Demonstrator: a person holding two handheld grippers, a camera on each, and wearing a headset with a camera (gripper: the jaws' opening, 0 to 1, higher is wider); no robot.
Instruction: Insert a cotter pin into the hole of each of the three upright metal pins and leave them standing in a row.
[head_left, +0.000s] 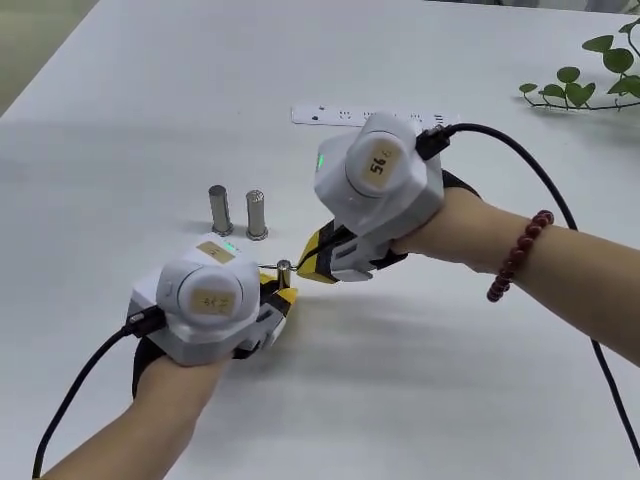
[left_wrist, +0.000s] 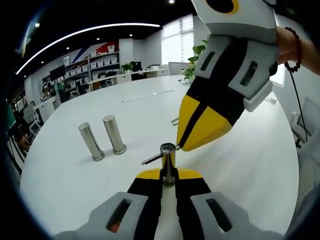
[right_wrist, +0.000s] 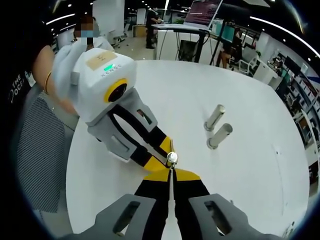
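Cotter pin, pinched in right gripper, may skew and lever metal pin from the clamping left gripper.

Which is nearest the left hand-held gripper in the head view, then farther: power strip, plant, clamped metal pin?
1. Clamped metal pin: between the jaws of the left hand-held gripper.
2. Power strip: farther back, centre.
3. Plant: far right corner.

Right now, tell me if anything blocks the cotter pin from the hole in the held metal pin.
Nothing visible does. The cotter pin in the right gripper reaches the hole of the metal pin clamped in the left gripper; the two other pins stand apart, off to the side.
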